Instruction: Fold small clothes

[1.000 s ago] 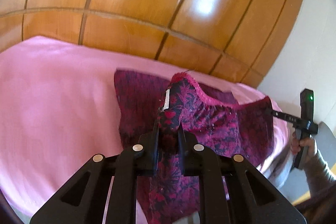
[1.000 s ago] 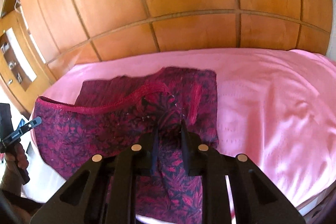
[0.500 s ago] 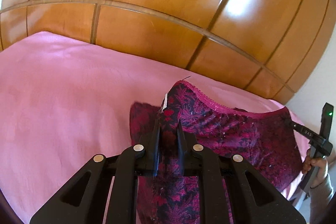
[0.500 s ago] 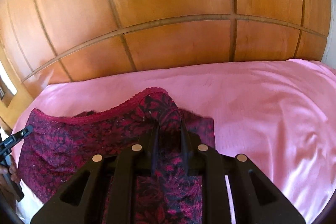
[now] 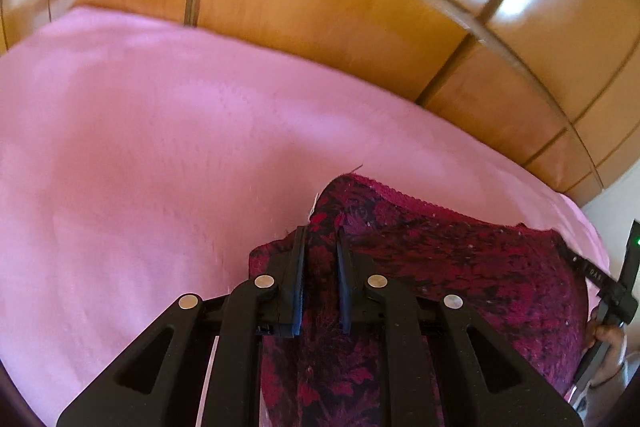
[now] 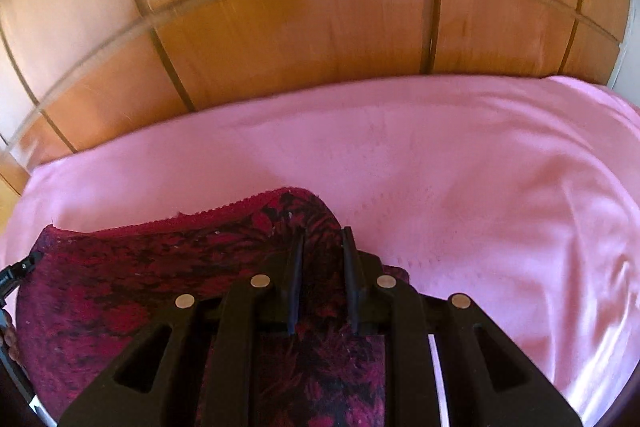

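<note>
A small dark red and black patterned garment [image 5: 460, 267] with a pink lace edge is stretched between both grippers above a pink bedsheet [image 5: 160, 167]. My left gripper [image 5: 320, 233] is shut on the garment's left top corner, cloth bunched between its pads. My right gripper [image 6: 322, 235] is shut on the right top corner of the same garment [image 6: 140, 275]. In the left wrist view the right gripper [image 5: 592, 275] shows at the far right edge, gripping the cloth. The left gripper's tip [image 6: 20, 269] shows at the left edge of the right wrist view.
A glossy wooden panelled wall [image 5: 360, 7] stands behind the bed [image 6: 480, 187]. The pink sheet spreads wide ahead of both grippers. A person's hand [image 5: 608, 337] holds the right gripper's handle at the far right.
Both grippers have carried the garment forward over the bed and lower toward the sheet. The folded lower layer seen earlier behind the lifted edge is now hidden under it.
</note>
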Motion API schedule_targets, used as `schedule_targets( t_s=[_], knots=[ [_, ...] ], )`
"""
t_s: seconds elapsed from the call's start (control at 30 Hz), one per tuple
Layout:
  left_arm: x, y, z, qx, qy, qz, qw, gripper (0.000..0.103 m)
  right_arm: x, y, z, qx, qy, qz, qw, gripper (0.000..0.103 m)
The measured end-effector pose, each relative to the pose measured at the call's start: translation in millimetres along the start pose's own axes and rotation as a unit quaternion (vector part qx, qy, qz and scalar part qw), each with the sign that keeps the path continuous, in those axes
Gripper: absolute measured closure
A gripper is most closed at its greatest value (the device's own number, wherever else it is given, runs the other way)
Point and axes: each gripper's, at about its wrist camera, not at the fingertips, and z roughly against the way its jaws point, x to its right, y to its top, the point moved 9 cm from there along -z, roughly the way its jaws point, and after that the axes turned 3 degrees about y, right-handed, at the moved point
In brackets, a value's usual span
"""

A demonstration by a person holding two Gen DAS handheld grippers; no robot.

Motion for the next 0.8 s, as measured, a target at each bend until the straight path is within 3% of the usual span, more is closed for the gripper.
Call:
schedule_targets(
  t_s=[0.13, 0.2, 0.33, 0.5, 0.6, 0.67, 0.73, 0.8],
  knots=[
    [3.8, -0.5, -2.6, -0.004, 0.024, -0.018, 0.9995, 0.088, 2.0, -3.1, -13.2, -0.017, -0.008, 0.002, 1.0, 0.083],
    [5.1, 0.2, 5.3, -0.002, 0.027, -0.017, 0.9995, 0.084, 4.4, -3.2, -10.5, -0.018, -0.007, -0.001, 1.0, 0.076],
    [10.1, 0.1, 50.5, 0.062, 0.071, -0.031, 0.995, 0.065, 7.8, 0.4, 18.3, 0.016, -0.008, -0.009, 1.0, 0.049],
    [33.0, -32.5, 108.7, 0.122, 0.042, -0.074, 0.9889, 0.065, -12.7, -20.8, 72.7, 0.065, 0.015, 0.021, 0.998, 0.048],
    [54.4, -58.4, 114.2, 0.116, 0.017, -0.107, 0.9872, 0.065, -44.6, -52.8, 94.0, 0.062, 0.071, 0.043, 0.995, 0.044],
    [67.0, -78.7, 101.5, 0.09, 0.007, -0.123, 0.9883, 0.065, -68.8, -79.5, 100.1, 0.052, 0.098, 0.066, 0.992, 0.043],
    [65.0, -90.9, 81.0, 0.058, 0.024, -0.121, 0.9907, 0.065, -87.0, -96.8, 94.9, 0.04, 0.109, 0.077, 0.99, 0.043],
    [58.9, -95.4, 64.3, 0.039, 0.027, -0.105, 0.9934, 0.065, -96.7, -108.3, 85.2, 0.031, 0.094, 0.087, 0.991, 0.042]
  ],
)
